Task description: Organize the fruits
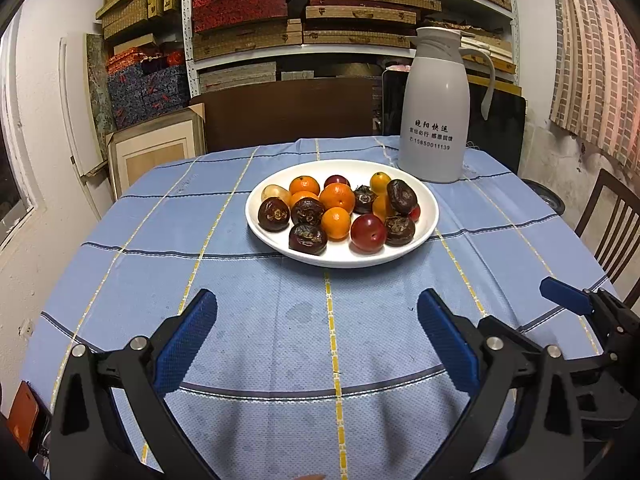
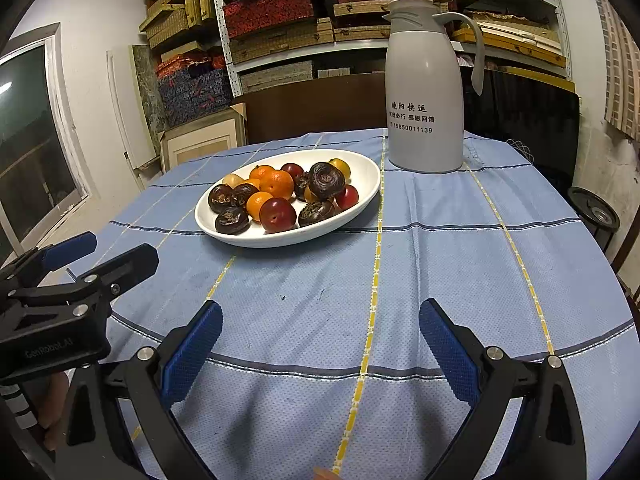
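A white plate [image 1: 424, 220] sits on the blue checked tablecloth. It holds several oranges [image 1: 337, 198], red plums [image 1: 368, 233] and dark brown water chestnuts [image 1: 307, 239], piled together. The plate also shows in the right wrist view [image 2: 362, 178]. My left gripper [image 1: 318, 300] is open and empty, low over the cloth in front of the plate. My right gripper [image 2: 320, 310] is open and empty, in front and to the right of the plate. Each gripper shows at the edge of the other's view: the right one [image 1: 576, 300] and the left one [image 2: 96, 256].
A tall grey thermos jug [image 1: 434, 108] stands behind the plate to the right, close to its rim. Shelves of boxes [image 1: 304, 20] fill the back wall. A wooden chair [image 1: 616, 224] stands at the table's right side.
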Tool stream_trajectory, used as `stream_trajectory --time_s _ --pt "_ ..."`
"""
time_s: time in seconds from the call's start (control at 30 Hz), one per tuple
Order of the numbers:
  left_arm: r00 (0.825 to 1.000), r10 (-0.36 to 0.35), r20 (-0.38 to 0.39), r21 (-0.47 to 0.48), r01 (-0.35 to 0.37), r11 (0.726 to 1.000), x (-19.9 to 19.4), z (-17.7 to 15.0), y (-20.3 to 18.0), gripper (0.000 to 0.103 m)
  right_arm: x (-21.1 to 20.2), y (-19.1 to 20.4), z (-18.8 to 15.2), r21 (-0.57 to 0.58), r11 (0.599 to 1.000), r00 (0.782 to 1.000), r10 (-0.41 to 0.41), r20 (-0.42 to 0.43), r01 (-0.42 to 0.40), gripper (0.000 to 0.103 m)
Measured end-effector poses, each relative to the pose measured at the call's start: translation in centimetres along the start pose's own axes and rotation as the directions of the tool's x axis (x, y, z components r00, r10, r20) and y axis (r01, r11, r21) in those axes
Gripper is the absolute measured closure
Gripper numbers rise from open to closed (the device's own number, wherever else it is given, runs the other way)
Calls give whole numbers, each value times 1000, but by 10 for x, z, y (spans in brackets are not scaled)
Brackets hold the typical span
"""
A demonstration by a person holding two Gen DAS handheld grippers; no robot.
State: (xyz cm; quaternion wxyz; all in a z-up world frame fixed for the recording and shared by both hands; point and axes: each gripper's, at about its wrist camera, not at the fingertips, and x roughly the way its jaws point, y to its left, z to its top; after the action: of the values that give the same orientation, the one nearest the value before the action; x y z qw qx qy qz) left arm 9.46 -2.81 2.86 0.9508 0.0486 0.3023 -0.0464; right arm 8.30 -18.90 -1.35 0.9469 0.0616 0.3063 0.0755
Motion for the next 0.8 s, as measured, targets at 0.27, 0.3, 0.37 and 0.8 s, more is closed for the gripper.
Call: stream_trajectory --time_s 0.27,0.3,0.37,0.8 --pt "1000 -1 0 1 1 1000 0 0 0 5 0 0 -1 1 1000 1000 -2 -3 2 4" --pt "1000 -2 0 1 2 1000 0 0 0 5 0 0 -1 2 1000 1000 -1 -3 1 4" --pt "1000 -1 0 1 1 1000 0 0 0 5 0 0 -1 3 1000 1000 -2 -4 2 4" --pt "1000 -4 1 6 4 1000 0 0 -1 5 1 0 -2 1 1000 1000 -4 -8 4 4"
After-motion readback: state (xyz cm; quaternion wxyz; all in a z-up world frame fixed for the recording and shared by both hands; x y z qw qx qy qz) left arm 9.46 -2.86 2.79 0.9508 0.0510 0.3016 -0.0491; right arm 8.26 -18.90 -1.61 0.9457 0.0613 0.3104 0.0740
